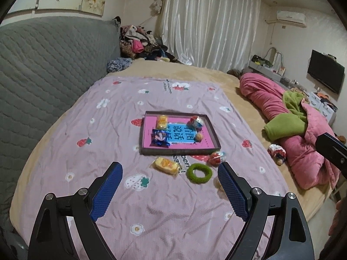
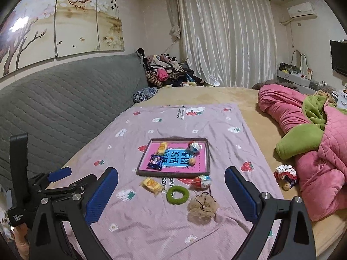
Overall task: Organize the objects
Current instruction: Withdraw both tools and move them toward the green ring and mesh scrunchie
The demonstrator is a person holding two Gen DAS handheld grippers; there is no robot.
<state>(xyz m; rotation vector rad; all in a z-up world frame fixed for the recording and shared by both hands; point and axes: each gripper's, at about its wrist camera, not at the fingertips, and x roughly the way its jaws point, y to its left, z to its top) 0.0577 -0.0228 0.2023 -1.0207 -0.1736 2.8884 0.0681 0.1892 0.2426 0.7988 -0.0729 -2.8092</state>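
A lilac sheet (image 2: 173, 227) printed with strawberries and white flowers is spread over a tan blanket (image 2: 216, 95). A dark-rimmed tray (image 2: 173, 173) with a pink base and blue centre panel is seen. A green ring (image 2: 177, 195), a yellow packet (image 2: 151, 184), a beige scrunchie (image 2: 202, 205), a pink quilt (image 2: 321, 173) and a grey quilted headboard (image 2: 54, 99) are noted. Blue pads (image 1: 108, 192) are recorded on black gripper frames.

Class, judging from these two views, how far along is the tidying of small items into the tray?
Done: four items lie in the tray. In hand: nothing; left tool and right tool are open. Left: yellow packet, green ring, egg toy, beige scrunchie.
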